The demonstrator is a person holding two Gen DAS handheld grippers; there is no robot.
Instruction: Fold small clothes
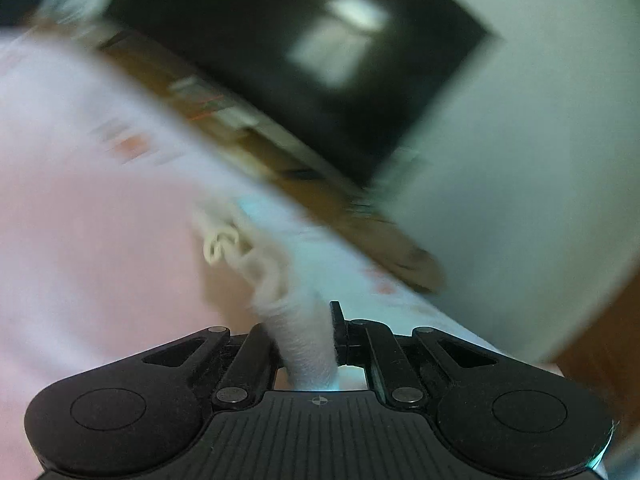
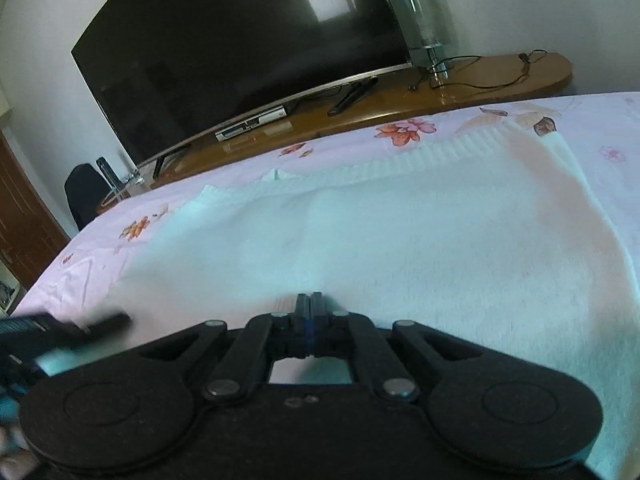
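While the left-wrist picture is strongly blurred, the left claw [image 1: 310, 332] at bottom centre is clearly clamped on a strip of white knitted cloth [image 1: 308, 344], which rises from between its fingers toward the middle of the frame. Behind it lies the pink flowered bedsheet [image 1: 80, 240]. Seen from the right wrist, the right claw [image 2: 309, 304] at lower centre has its fingers pressed together at the near edge of the white sweater [image 2: 400, 232]; whether they pinch the fabric I cannot tell. This sweater lies spread over the bed, filling the middle. At the top stands a dark television [image 2: 240, 52] on a wooden counter [image 2: 500, 76].
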